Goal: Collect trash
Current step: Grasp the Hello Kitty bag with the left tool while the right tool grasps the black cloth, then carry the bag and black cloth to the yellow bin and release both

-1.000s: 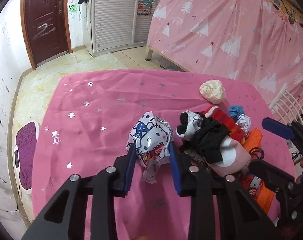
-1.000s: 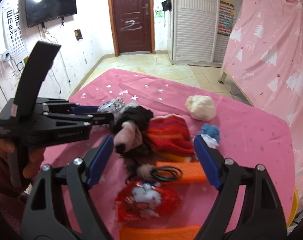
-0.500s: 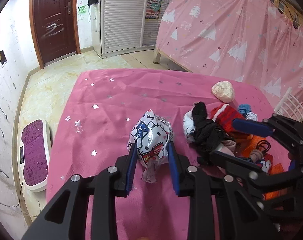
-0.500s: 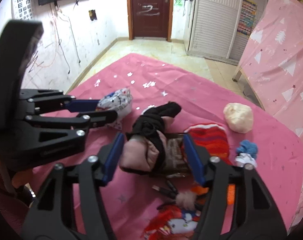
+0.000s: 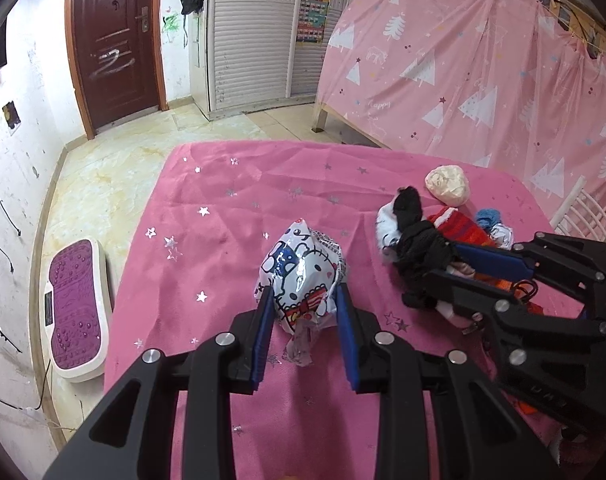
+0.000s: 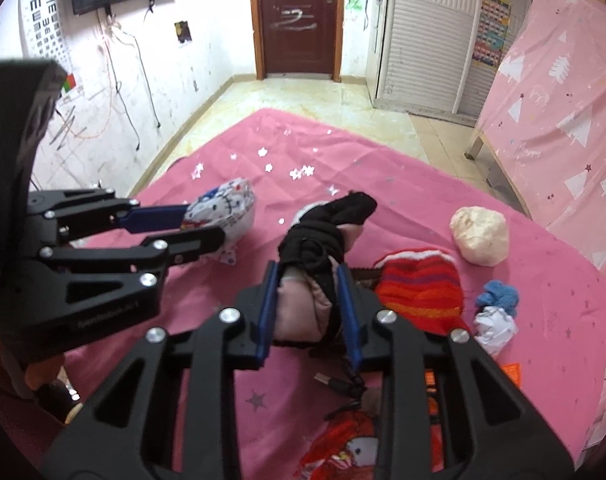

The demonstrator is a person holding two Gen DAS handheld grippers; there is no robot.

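The right gripper (image 6: 309, 308), wide a second ago, is closing onto the black-and-pink cloth bundle (image 6: 317, 276) between its pads; the left gripper (image 5: 303, 320) stays clamped on the cartoon-print wrapper (image 5: 301, 276), so both hold trash.

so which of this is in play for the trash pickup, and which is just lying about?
In play:
- left gripper, shut on cartoon wrapper
- right gripper, jaws closing on pink-and-black bundle

Lying about:
- cream wad
- red knit hat
- blue scrap
- white paper ball
- cable
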